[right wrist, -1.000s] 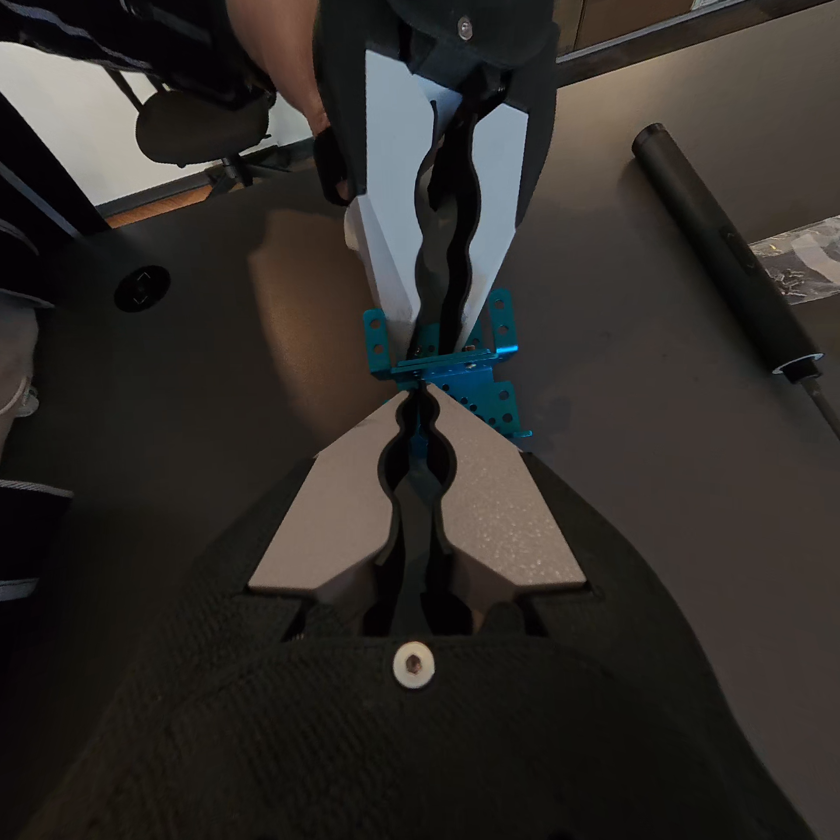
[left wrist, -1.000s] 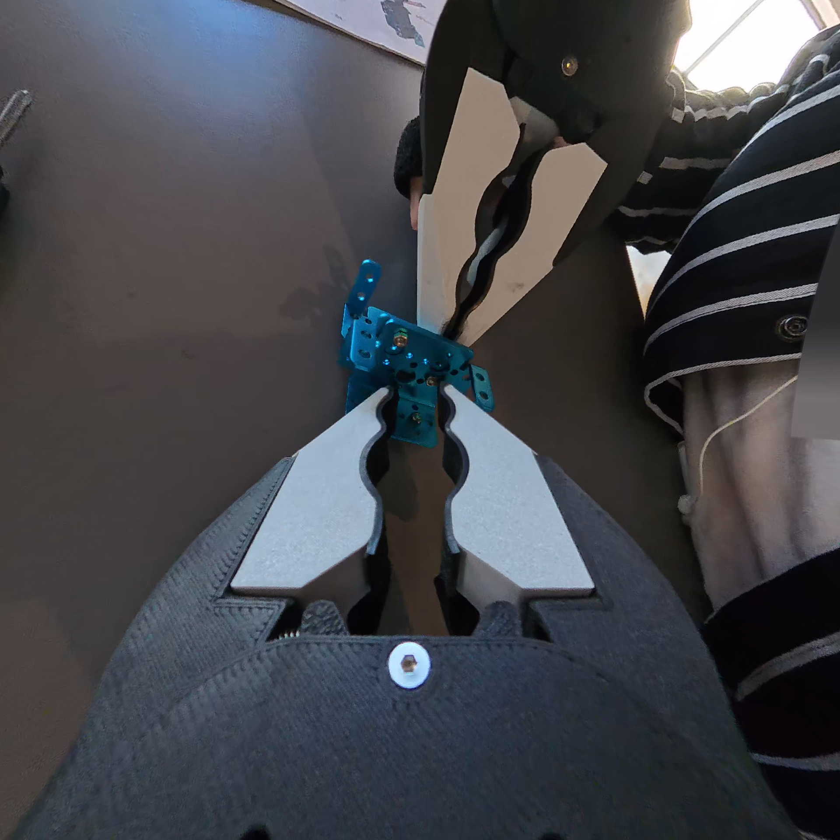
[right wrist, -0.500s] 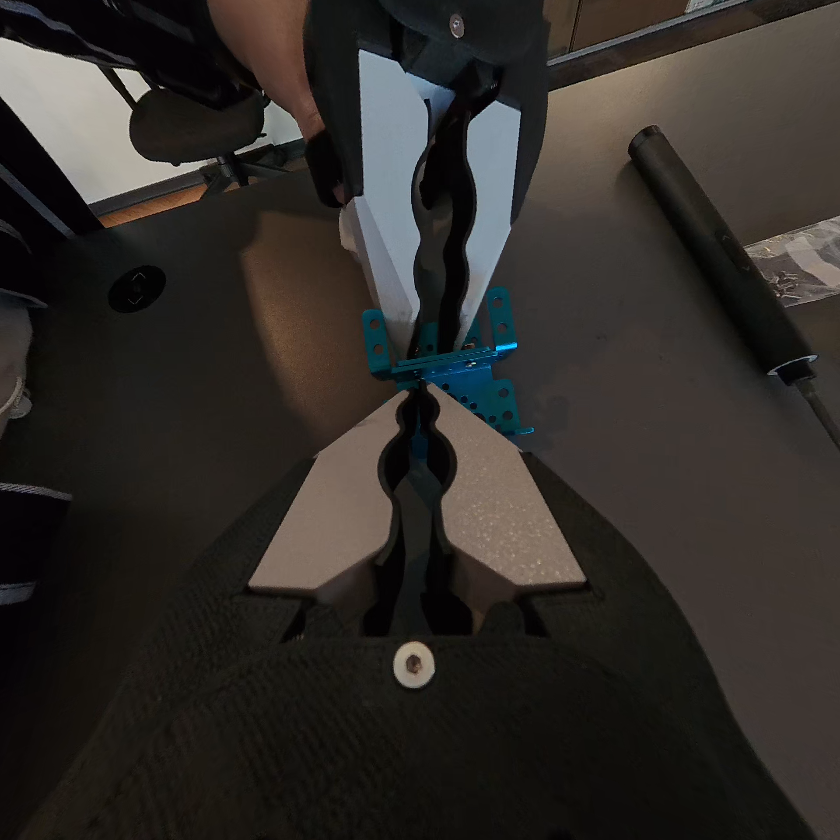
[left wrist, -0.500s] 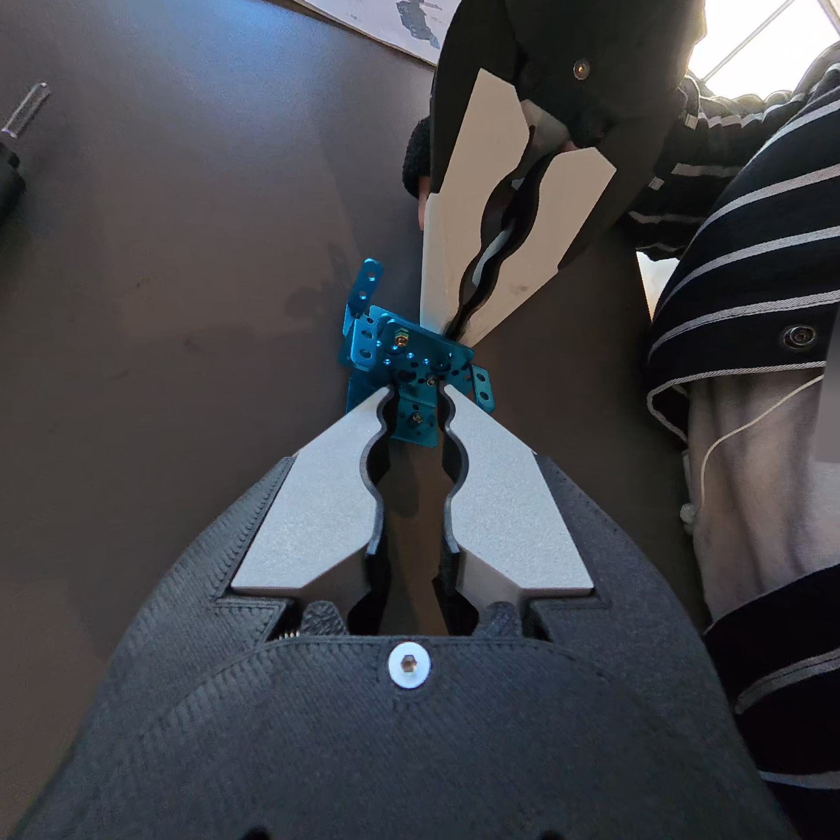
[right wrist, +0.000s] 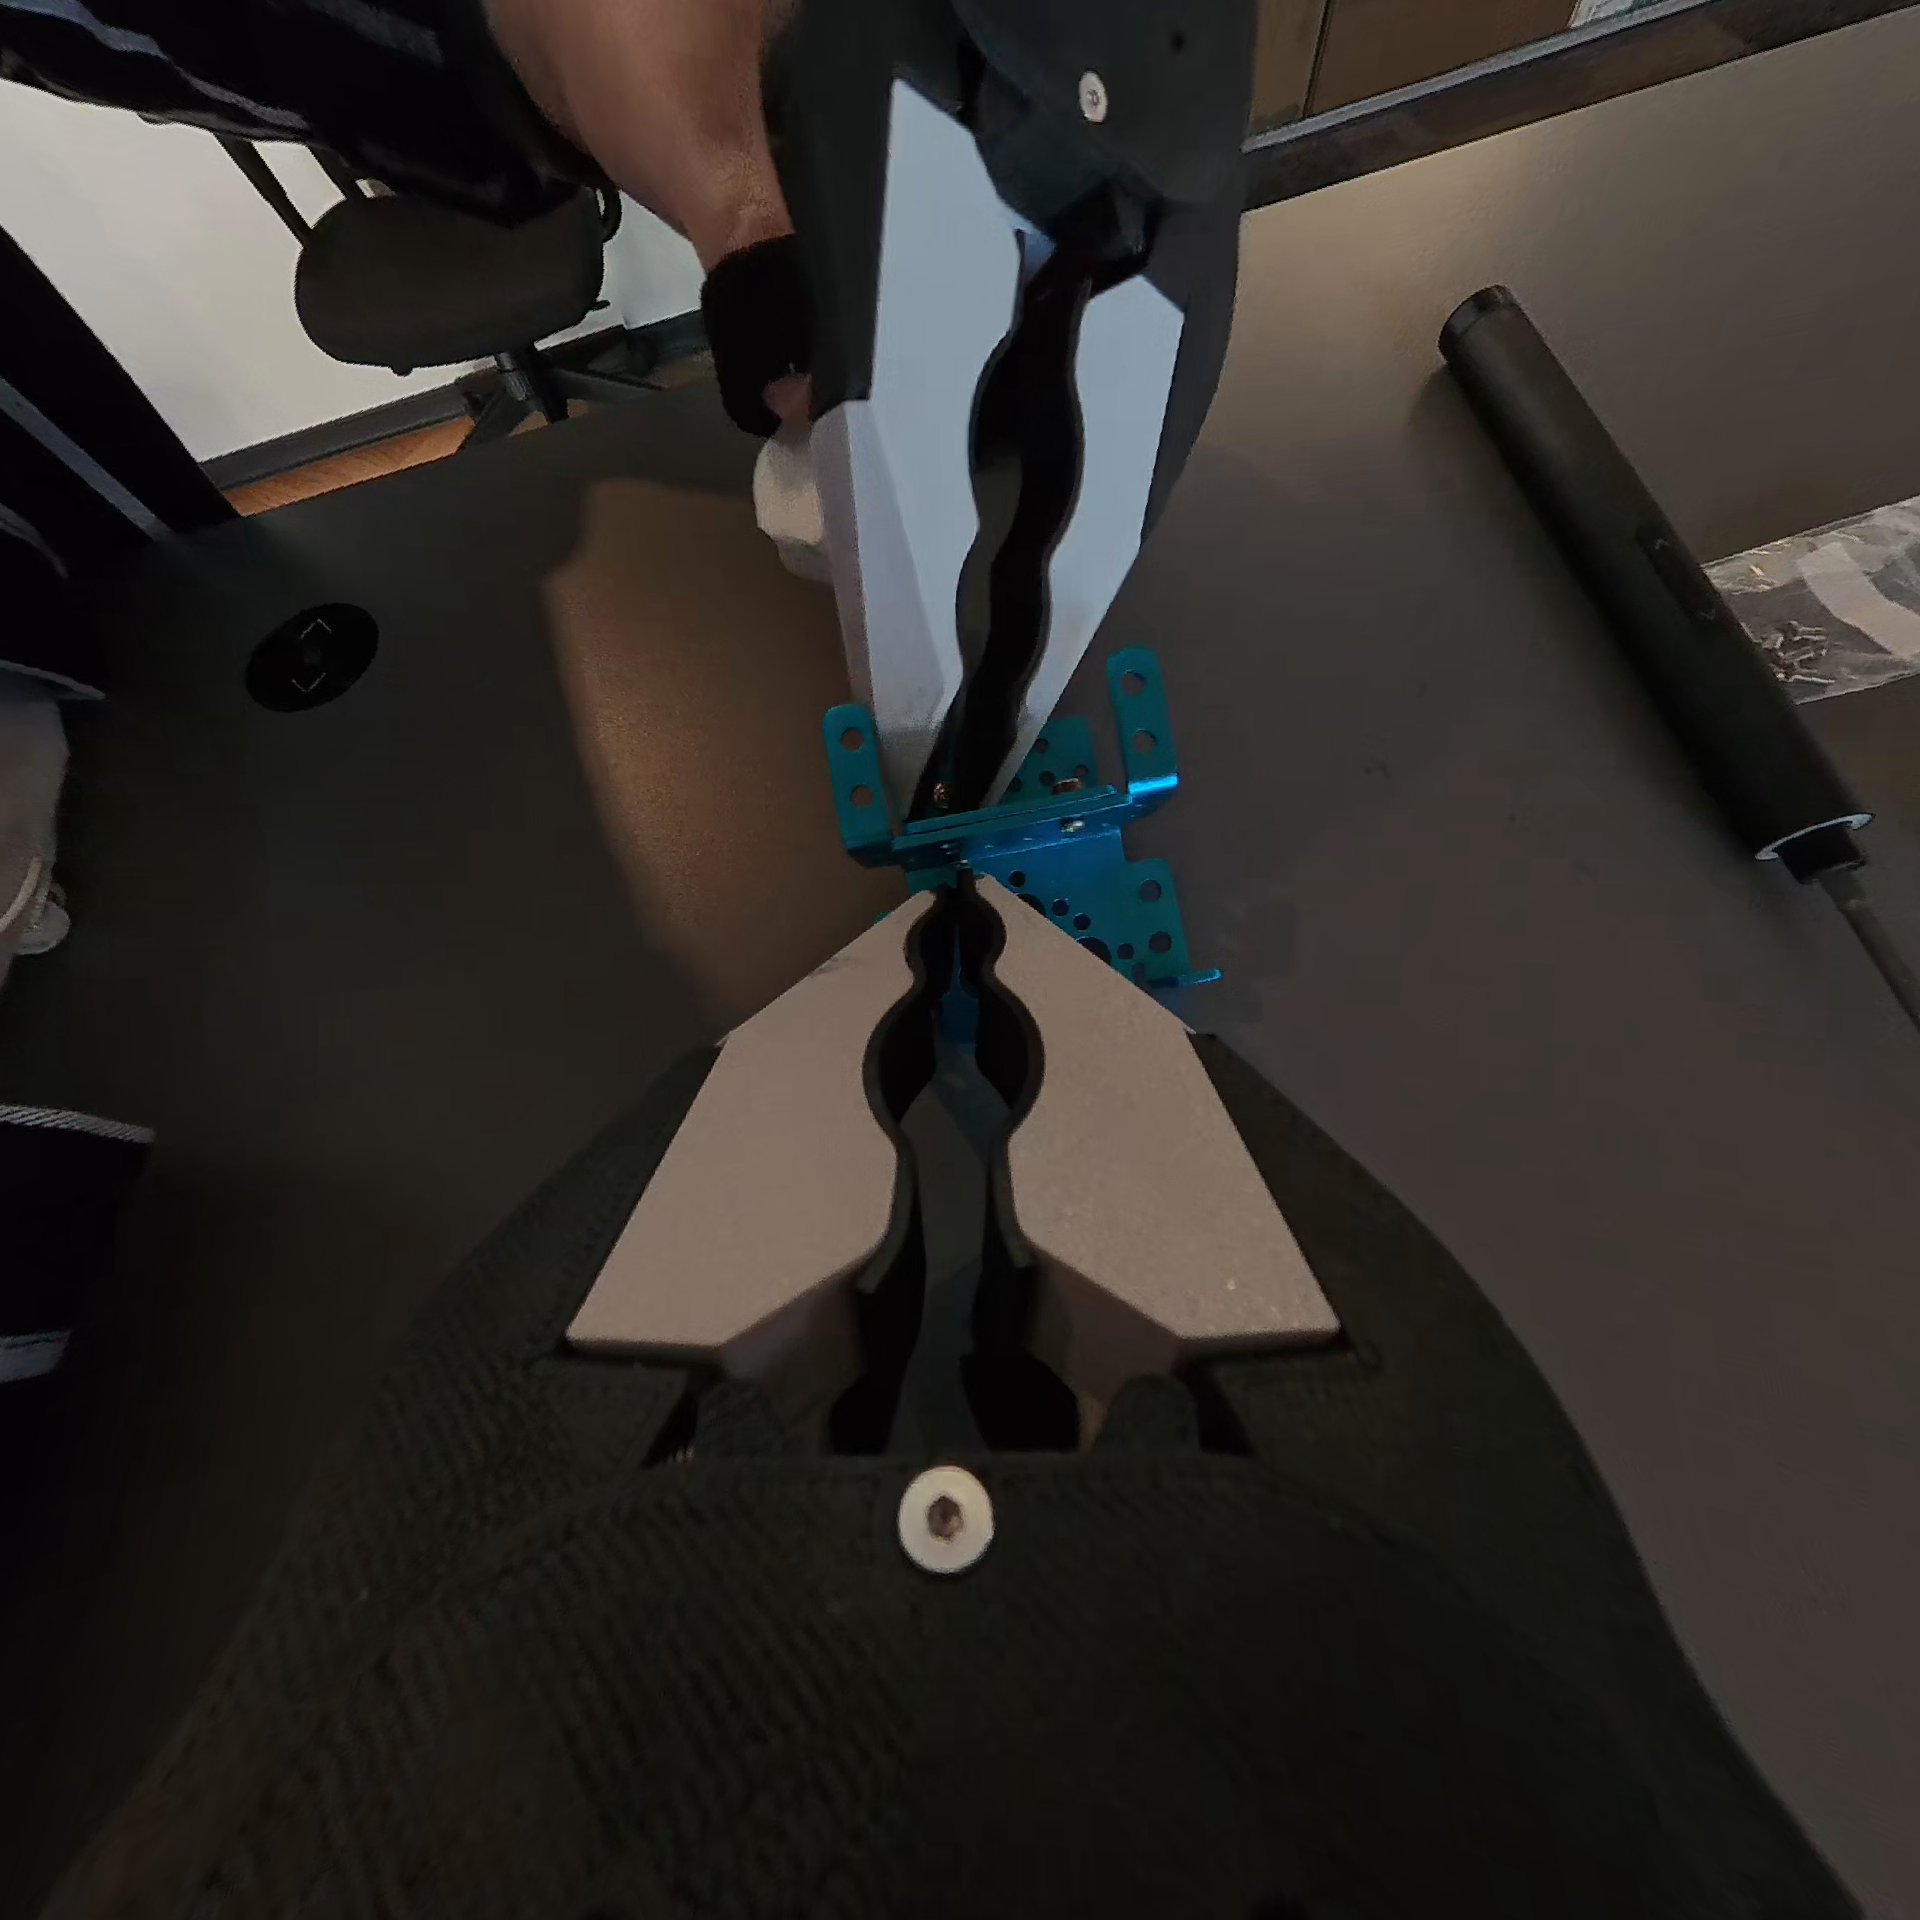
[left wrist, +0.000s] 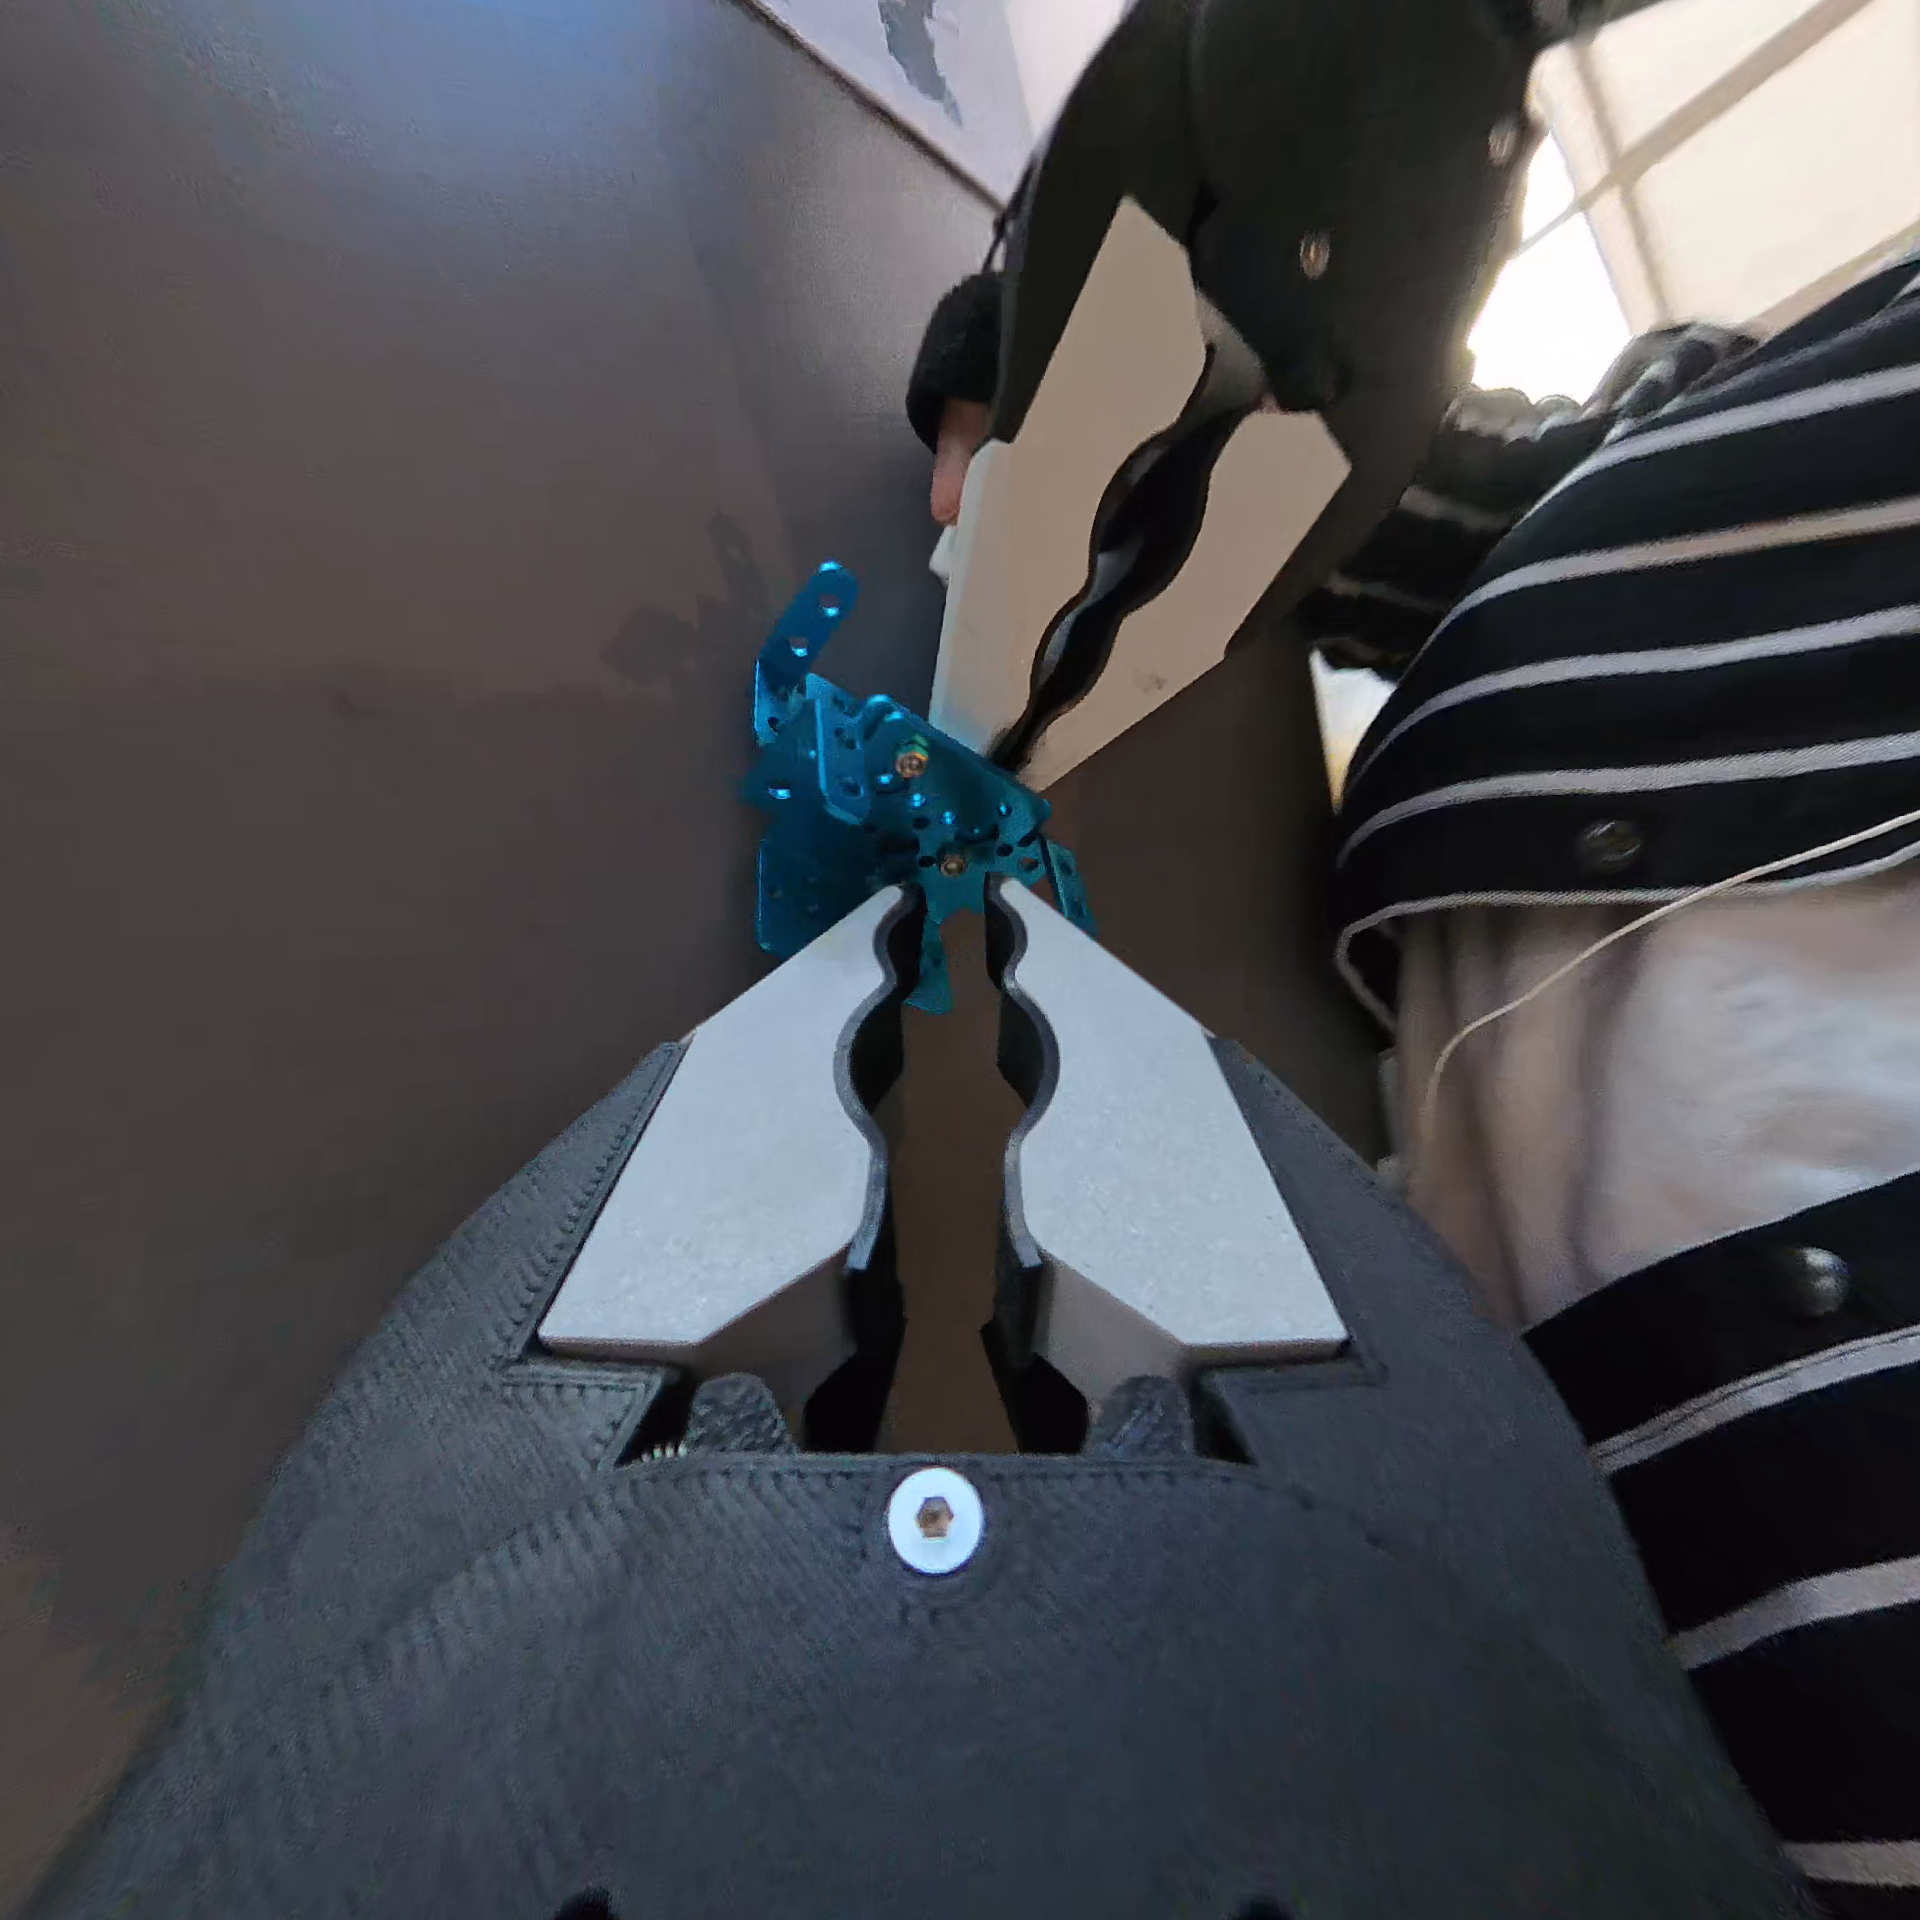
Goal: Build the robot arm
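Note:
A blue perforated metal bracket assembly point(left wrist: 873, 790) with brass screws hangs above the dark table point(left wrist: 364, 623), held between both grippers. My left gripper point(left wrist: 954, 904) is shut on its lower tab, which sits slanted between the fingertips. My right gripper point(right wrist: 961, 899) is shut on a thin plate edge of the same assembly point(right wrist: 1060, 883). The right gripper also shows in the left wrist view point(left wrist: 1013, 753), meeting the assembly from the far side. The left gripper shows in the right wrist view point(right wrist: 961, 790), coming in from the top onto the assembly's upper side.
A long black cylindrical tool point(right wrist: 1642, 582) lies on the table at the right, next to a clear bag of small parts point(right wrist: 1829, 613). A round black insert point(right wrist: 310, 657) sits in the table at the left. A person's striped sleeve point(left wrist: 1662, 675) is close on the right. Left and right tips are no more than a few centimetres apart.
My left jaws have narrowed on the tab. The bracket assembly has tilted, so the tab now looks slimmer between the left fingers. My right gripper has stayed shut on the plate edge.

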